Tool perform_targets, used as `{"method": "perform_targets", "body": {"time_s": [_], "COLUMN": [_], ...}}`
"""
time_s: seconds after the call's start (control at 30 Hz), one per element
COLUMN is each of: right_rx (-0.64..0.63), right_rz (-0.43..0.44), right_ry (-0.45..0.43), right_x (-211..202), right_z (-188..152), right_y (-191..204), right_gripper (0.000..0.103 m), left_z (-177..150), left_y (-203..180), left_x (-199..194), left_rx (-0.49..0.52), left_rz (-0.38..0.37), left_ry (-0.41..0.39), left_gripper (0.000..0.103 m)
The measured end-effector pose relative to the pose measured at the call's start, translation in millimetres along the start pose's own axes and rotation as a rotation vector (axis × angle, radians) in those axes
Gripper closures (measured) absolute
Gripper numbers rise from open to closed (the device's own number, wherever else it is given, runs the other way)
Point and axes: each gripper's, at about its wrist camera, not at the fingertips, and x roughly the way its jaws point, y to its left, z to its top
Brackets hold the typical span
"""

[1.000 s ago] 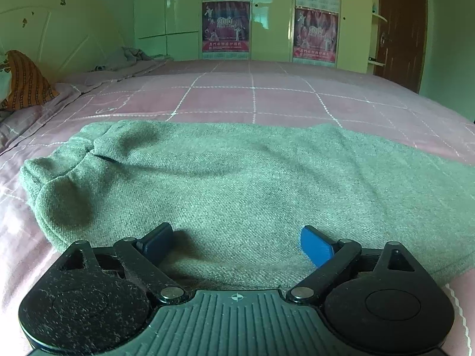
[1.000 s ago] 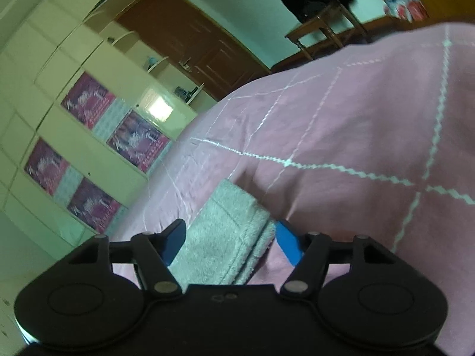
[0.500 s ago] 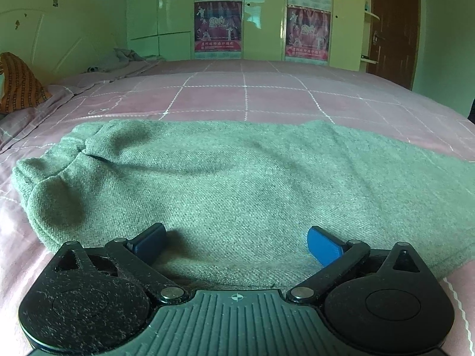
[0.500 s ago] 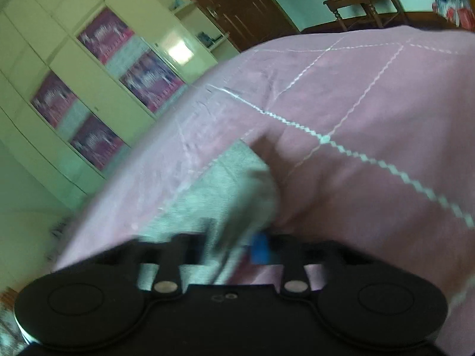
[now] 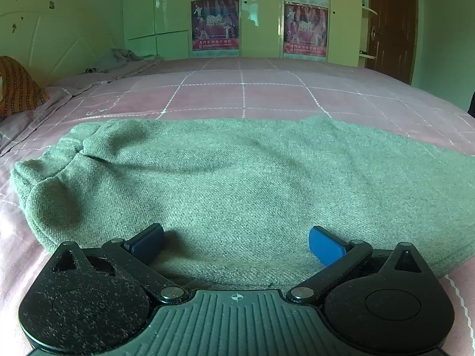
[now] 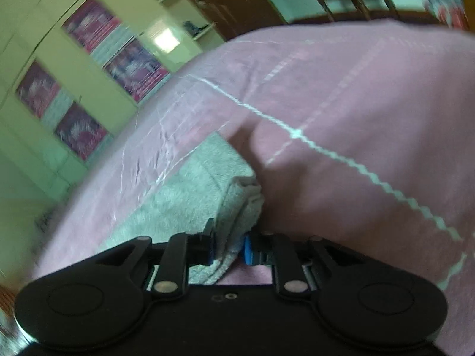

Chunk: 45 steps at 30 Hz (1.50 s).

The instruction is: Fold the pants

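Note:
Grey-green pants [image 5: 225, 184] lie flat across the pink bed, waistband end bunched at the left. My left gripper [image 5: 236, 241] is open, its blue pads resting over the near edge of the pants, nothing between them gripped. In the right wrist view the leg end of the pants [image 6: 207, 190] lies folded double on the bed. My right gripper [image 6: 228, 250] is shut on that cuff edge, with the cloth pinched between the blue pads.
The pink checked bedspread [image 5: 243, 92] stretches far behind the pants. An orange patterned pillow [image 5: 17, 89] and crumpled grey cloth [image 5: 118, 59] lie at the left headboard side. A wardrobe with posters [image 5: 213, 23] and a brown door [image 5: 392, 23] stand beyond the bed.
My right gripper closed from open onto the pants cuff and moved in on it. My left gripper stayed open and shifted only slightly over the pants.

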Motion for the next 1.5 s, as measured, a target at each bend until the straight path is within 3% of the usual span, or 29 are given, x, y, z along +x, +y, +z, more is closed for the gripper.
{"method": "perform_targets", "body": {"time_s": [0.1, 0.27, 0.43, 0.53, 0.6, 0.63, 0.7, 0.83, 0.97, 1.1, 1.3, 1.4, 1.5], "right_rx": [0.05, 0.065, 0.169, 0.205, 0.221, 0.225, 0.196, 0.067, -0.055, -0.198, -0.351, -0.37, -0.475], "right_rz": [0.031, 0.039, 0.033, 0.008, -0.01, -0.028, -0.092, -0.169, -0.129, -0.06, 0.058, 0.135, 0.173], "right_ry": [0.003, 0.026, 0.033, 0.032, 0.026, 0.023, 0.026, 0.008, -0.034, -0.022, 0.064, 0.153, 0.221], "right_x": [-1.3, -4.1, -2.6, 0.5, 4.9, 7.1, 11.7, 16.1, 19.4, 38.0, 72.0, 85.2, 87.5], "right_z": [0.4, 0.5, 0.4, 1.6, 1.5, 1.6, 2.5, 4.6, 7.1, -1.6, -43.5, -83.8, -129.3], "right_y": [-4.5, -13.8, -17.5, -12.9, -9.2, -6.4, 4.4, 46.8, 105.8, 178.3, 264.4, 290.6, 320.9], "right_gripper": [0.087, 0.085, 0.077, 0.075, 0.075, 0.082, 0.083, 0.085, 0.085, 0.085, 0.085, 0.085, 0.084], "left_z": [6.8, 22.4, 25.4, 9.2, -11.2, -16.4, -17.2, -20.5, -21.2, -19.5, -20.2, -19.8, -20.1], "left_y": [0.9, 33.5, 88.0, 117.4, 133.1, 136.6, 136.6, 140.9, 141.2, 138.8, 140.4, 141.9, 142.8], "left_x": [-4.6, -36.2, -30.2, -6.2, -8.0, -9.3, -9.2, -9.5, -5.8, -6.4, -6.4, -5.0, -5.0], "left_rx": [-0.004, -0.113, -0.134, -0.195, -0.292, -0.319, -0.319, -0.355, -0.37, -0.367, -0.372, -0.376, -0.379], "left_rz": [0.02, 0.17, 0.301, 0.25, 0.177, 0.164, 0.165, 0.145, 0.147, 0.149, 0.131, 0.125, 0.124], "left_ry": [0.008, -0.13, -0.037, 0.115, 0.041, 0.016, 0.005, -0.017, -0.025, -0.027, -0.035, -0.039, -0.04], "left_gripper": [0.001, 0.001, 0.001, 0.0, 0.0, 0.0, 0.0, 0.0, 0.0, 0.0, 0.0, 0.0, 0.0]}}
